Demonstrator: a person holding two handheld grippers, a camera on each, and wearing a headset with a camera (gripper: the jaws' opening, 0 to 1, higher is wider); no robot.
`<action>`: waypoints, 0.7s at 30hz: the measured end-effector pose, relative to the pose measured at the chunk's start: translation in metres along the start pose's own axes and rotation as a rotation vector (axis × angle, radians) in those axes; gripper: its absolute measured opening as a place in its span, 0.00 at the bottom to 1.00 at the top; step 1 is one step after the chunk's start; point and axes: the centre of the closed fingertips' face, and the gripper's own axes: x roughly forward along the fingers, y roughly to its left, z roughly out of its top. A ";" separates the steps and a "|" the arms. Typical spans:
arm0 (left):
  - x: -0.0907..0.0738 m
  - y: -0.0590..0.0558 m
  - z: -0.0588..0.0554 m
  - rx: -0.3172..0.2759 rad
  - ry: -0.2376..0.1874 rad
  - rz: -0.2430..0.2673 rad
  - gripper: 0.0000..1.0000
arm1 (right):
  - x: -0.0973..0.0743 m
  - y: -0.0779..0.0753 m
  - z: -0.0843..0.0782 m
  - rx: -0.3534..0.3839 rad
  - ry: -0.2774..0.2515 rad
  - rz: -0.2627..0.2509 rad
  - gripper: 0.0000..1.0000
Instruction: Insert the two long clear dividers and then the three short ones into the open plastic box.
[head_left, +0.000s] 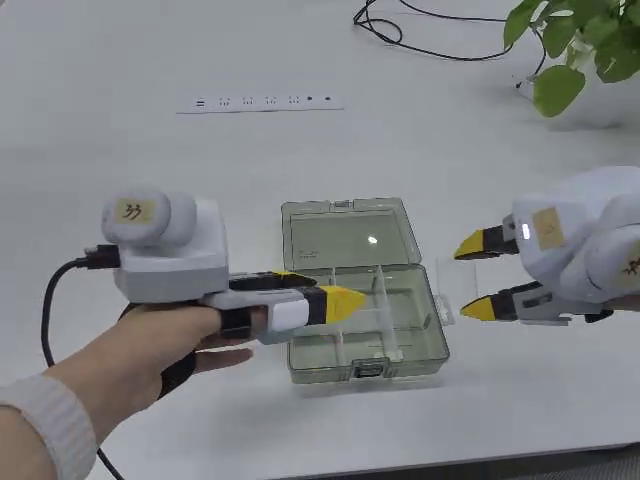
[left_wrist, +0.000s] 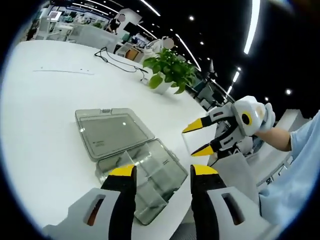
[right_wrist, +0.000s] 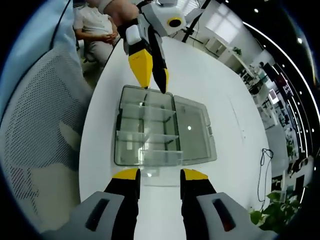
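Note:
A green-tinted clear plastic box (head_left: 330, 368) (left_wrist: 150, 176) (right_wrist: 129, 146) lies open on the white table, its lid (head_left: 350, 232) folded flat behind it. Clear dividers (head_left: 381, 300) stand inside and split it into several compartments. My left gripper (head_left: 345, 298) (left_wrist: 160, 172) (right_wrist: 152, 70) is open and hovers over the box's left half, holding nothing. At the box's right end my right gripper (head_left: 478, 277) (left_wrist: 200, 136) (right_wrist: 160, 175) is open. A short clear divider (head_left: 445, 290) (left_wrist: 187, 145) (right_wrist: 162, 157) is just ahead of its tips; I cannot tell whether they touch it.
A white power strip (head_left: 260, 102) lies at the far side of the table. A potted plant (head_left: 580, 50) and black cables (head_left: 440, 40) are at the back right. A mesh chair (right_wrist: 40, 125) stands off the table's edge, and a person (right_wrist: 95, 20) sits beyond it.

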 end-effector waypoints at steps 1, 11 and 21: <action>0.002 -0.002 0.000 -0.026 0.002 -0.009 0.40 | 0.001 0.000 0.003 -0.003 -0.003 0.000 0.32; 0.019 -0.021 -0.003 -0.174 0.047 -0.075 0.11 | 0.020 0.001 0.043 -0.051 -0.040 -0.008 0.32; 0.017 -0.016 -0.004 -0.265 0.036 -0.081 0.03 | 0.027 0.003 0.065 -0.079 -0.068 -0.006 0.32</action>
